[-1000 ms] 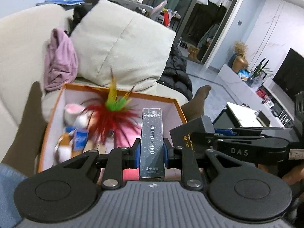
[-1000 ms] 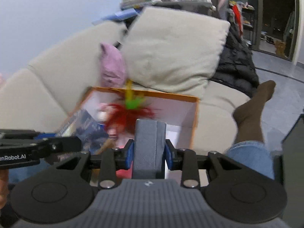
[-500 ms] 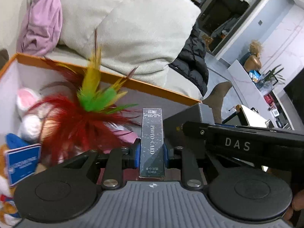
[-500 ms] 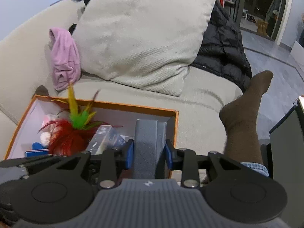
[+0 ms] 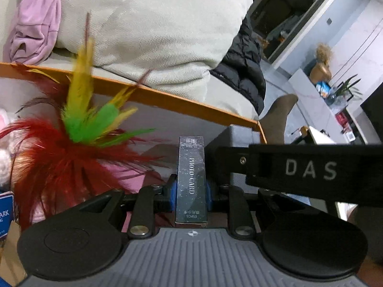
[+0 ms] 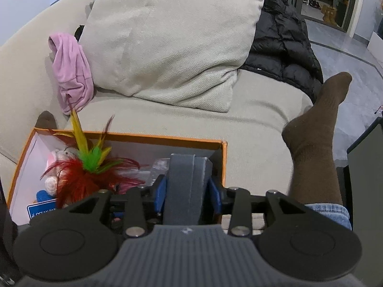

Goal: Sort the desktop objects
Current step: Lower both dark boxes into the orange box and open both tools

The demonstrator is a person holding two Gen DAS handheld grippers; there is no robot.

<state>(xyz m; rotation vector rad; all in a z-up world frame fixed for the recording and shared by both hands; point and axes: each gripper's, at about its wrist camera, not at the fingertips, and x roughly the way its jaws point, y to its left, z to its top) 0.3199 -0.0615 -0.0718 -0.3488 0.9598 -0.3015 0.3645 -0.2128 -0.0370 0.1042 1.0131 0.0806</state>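
Landmark: orange-rimmed cardboard box with white inside (image 6: 223, 160), which stood open on the beige sofa (image 6: 251, 119).
Left gripper (image 5: 191, 192): black two-finger tool with blue pads, held above the box's right half; jaws clamped on the narrow sides of the slim dark "PHOTO CARD" carton (image 5: 191, 179), which stood on end between them.
Right gripper (image 6: 188, 192): over the box's right end, just inside its right wall; jaws were opening, with the grey felt-covered block (image 6: 185, 186) between the pads, and whether the pads touched it could not be told.
Feather toy (image 6: 83, 169): red plume with green and yellow quills, lying in the box's left half.
Pink plush animal (image 6: 56, 160): in the box, left of the feathers.
Blue printed card (image 6: 42, 209): at the box's near-left corner.
Cream cushion (image 6: 167, 38): on the sofa behind the box.
Pink cloth (image 6: 70, 71): crumpled behind the box's left end.
Black puffer jacket (image 6: 282, 47): behind the box, to its right.
Person's foot in a brown sock (image 6: 316, 134): right of the box.
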